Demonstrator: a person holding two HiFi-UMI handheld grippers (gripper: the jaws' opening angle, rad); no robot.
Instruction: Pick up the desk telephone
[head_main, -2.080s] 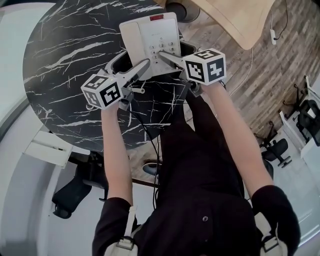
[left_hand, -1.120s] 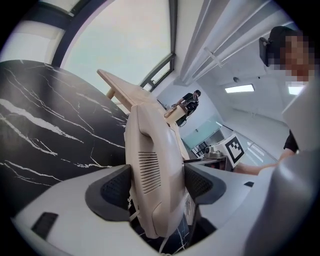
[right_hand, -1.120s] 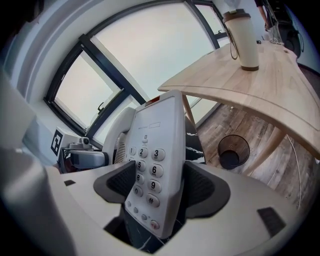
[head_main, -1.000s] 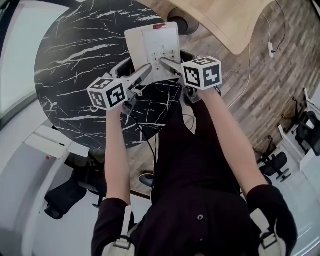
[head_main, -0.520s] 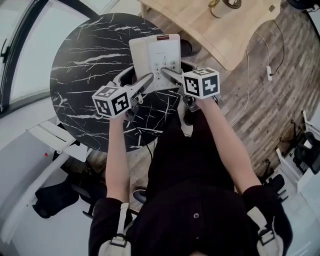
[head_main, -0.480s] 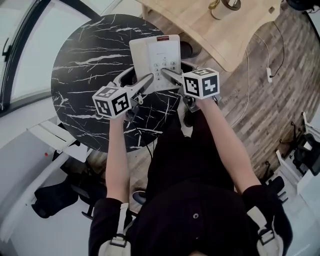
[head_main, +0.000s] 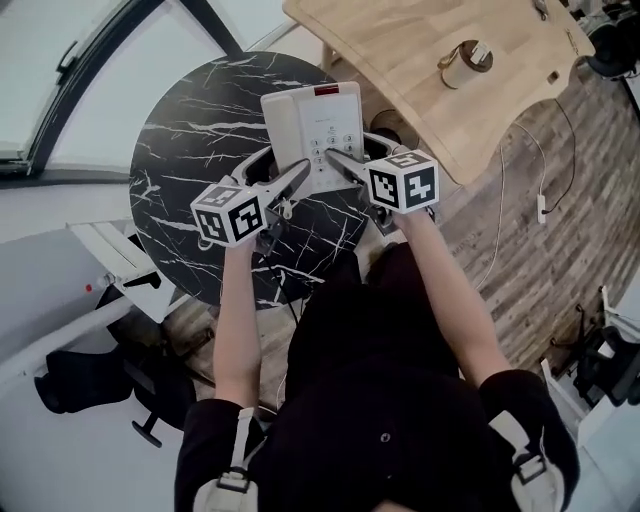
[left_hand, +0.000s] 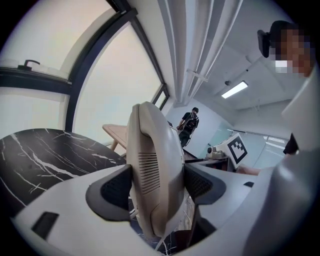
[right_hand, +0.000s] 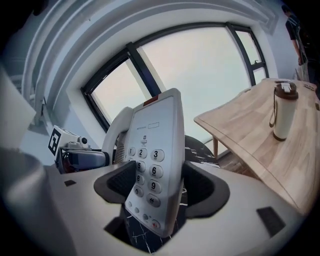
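1. The desk telephone (head_main: 312, 120) is held between both grippers over the far right part of the round black marble bench (head_main: 190, 130).
2. The left gripper (head_main: 276, 166) has its fingers (left_hand: 114, 187) clenched on the handset (left_hand: 152, 175). The handset stands upright between the two dark pads, one pad against each of its faces.
3. The right gripper (head_main: 352, 150) has its fingers (right_hand: 199, 189) clenched on the telephone body at its right side. The keypad (right_hand: 145, 172) lies between the pads, and the body is tilted with its lower edge nearest the camera.
4. In the right gripper view, marble bench surface shows beneath the telephone's lower edge.
5. A wooden table (head_main: 420, 50) stands just beyond the bench, with a flask (head_main: 462, 62) on it.
6. Compared with the head view half a second earlier, both grips are unchanged and the telephone sits the same way between the marker cubes. The bench has shifted right in the view. More of the wooden table is in view, and the flask on it lies lower in the picture.
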